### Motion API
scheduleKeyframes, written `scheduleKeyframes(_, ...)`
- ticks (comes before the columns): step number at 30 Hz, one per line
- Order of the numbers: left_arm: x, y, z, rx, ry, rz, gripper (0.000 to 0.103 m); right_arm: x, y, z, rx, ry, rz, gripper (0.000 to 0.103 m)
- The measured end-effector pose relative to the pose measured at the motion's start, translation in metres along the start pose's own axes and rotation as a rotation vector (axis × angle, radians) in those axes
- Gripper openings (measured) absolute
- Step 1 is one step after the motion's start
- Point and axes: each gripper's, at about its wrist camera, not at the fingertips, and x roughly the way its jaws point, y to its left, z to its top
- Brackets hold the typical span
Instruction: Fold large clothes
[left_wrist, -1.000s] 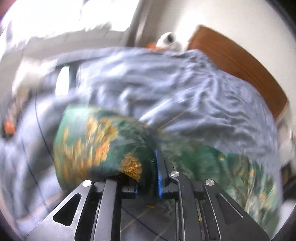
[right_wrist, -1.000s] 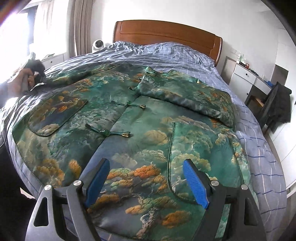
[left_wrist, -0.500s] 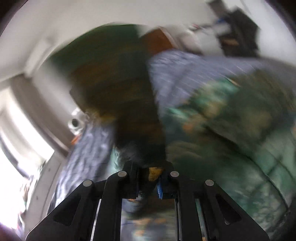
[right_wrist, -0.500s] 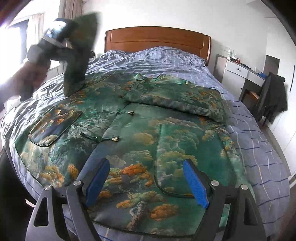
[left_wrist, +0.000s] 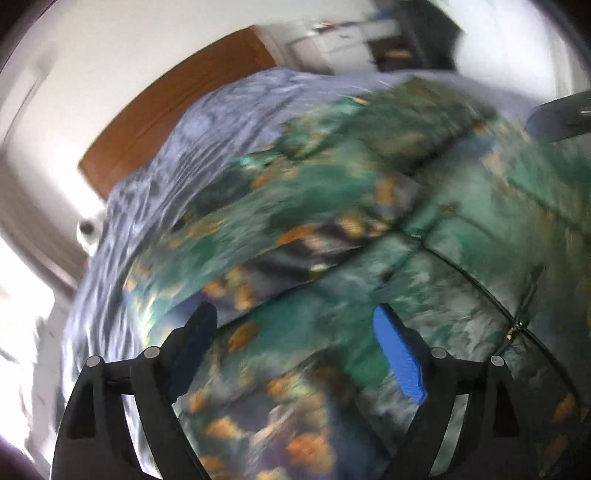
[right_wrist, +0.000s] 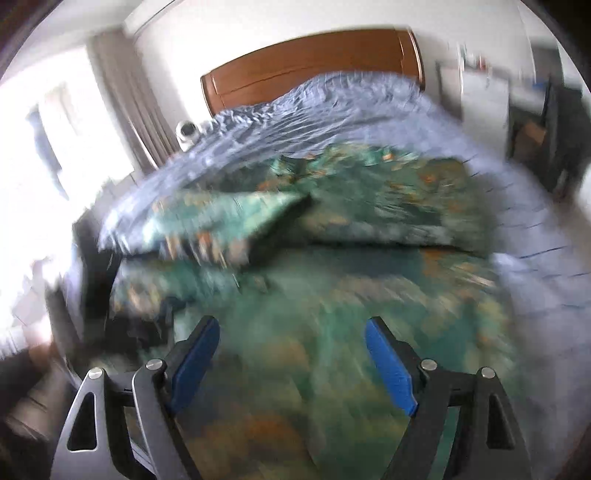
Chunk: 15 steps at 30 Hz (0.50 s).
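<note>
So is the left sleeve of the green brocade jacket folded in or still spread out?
Folded in: the sleeve lies across the jacket front; both grippers open.

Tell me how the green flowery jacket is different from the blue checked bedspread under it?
The green patterned jacket is dark green with orange patches; the pale blue checked bedspread is light and lined. The jacket lies on top, covering only part of the bed; the bedspread runs from under it up to the wooden headboard. The jacket has a sleeve folded across its chest; the bedspread lies spread out, just wrinkled. Both are soft cloth.
</note>
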Motion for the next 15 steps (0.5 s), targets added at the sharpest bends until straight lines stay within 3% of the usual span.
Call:
scheduleKeyframes(4,-0.004,0.039,-0.012,-0.189,0.026,0.007,0.088,0.071,-0.016,0.048,0.193,0.096,0.154,0.083)
scheduleKeyframes(9,0.003,0.055,-0.031,-0.263,0.054,0.022,0.088,0.146,-0.01,0.062,0.337,0.222,0.254,0.078)
scheduleKeyframes(11,0.005,0.058,-0.033,-0.27,0.062,0.027,0.088,0.159,0.002,0.064,0.297,0.254,0.207,0.029)
scheduleKeyframes(12,0.003,0.063,-0.033,-0.28,0.059,0.031,0.088,0.156,0.011,0.07,0.247,0.25,0.171,0.018)
scheduleKeyframes(15,0.005,0.078,-0.025,-0.331,0.039,0.013,0.088,0.129,0.027,0.103,0.129,0.134,0.15,0.018)
